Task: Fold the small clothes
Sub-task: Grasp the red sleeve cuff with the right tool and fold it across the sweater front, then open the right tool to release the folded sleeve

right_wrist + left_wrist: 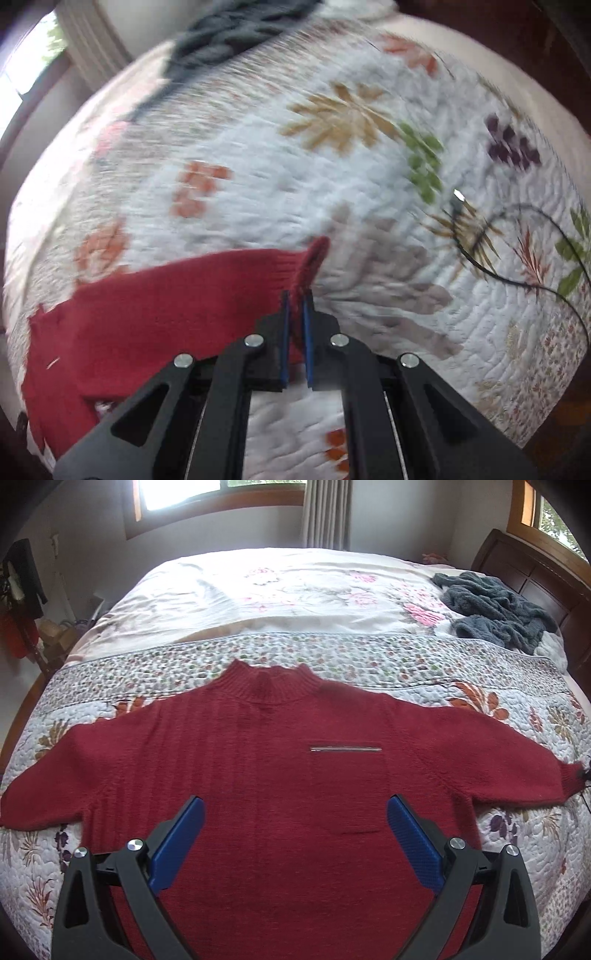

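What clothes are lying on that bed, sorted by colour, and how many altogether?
Red: 1, the red sweater, spread flat, its cuff pinched by the right gripper.
Grey: 1, the grey fleecy garment, crumpled near the headboard.
Total: 2.

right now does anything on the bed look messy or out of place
The grey fleece garment lies crumpled in a heap near the headboard, unfolded. A thin black cable trails across the quilt. The red sweater lies flat and spread.

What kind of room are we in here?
Most likely a home bedroom: a bed with a floral quilt and wooden headboard, curtained window, red sweater spread out for folding.
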